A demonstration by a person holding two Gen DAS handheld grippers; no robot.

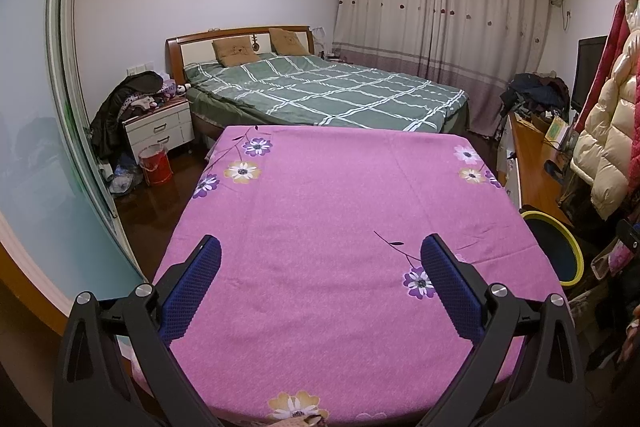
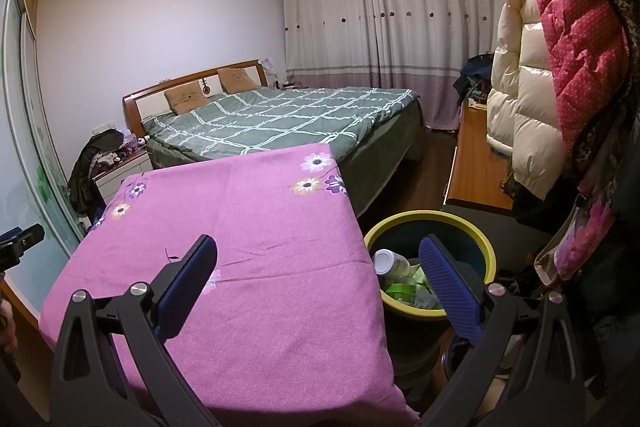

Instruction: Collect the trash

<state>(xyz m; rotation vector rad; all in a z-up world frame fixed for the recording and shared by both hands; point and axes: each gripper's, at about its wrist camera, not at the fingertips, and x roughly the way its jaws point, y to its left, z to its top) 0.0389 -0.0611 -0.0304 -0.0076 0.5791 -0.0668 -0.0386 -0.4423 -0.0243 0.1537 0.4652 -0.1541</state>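
Note:
A yellow-rimmed dark bin (image 2: 404, 221) stands on the floor just right of a table covered in a pink flowered cloth (image 2: 248, 219). Inside it lie a white-capped bottle (image 2: 390, 261) and green packaging (image 2: 404, 289). My right gripper (image 2: 318, 251) is open and empty, hovering over the table's right edge, its right finger above the bin. My left gripper (image 1: 320, 251) is open and empty over the pink cloth (image 1: 340, 195). The bin's rim (image 1: 560, 227) shows at the right of the left wrist view.
A bed with a green checked cover (image 1: 320, 87) lies beyond the table. A red bucket (image 1: 155, 165) stands by a white nightstand (image 1: 160, 127). Coats (image 2: 560, 67) hang at the right over a wooden bench (image 2: 476, 163).

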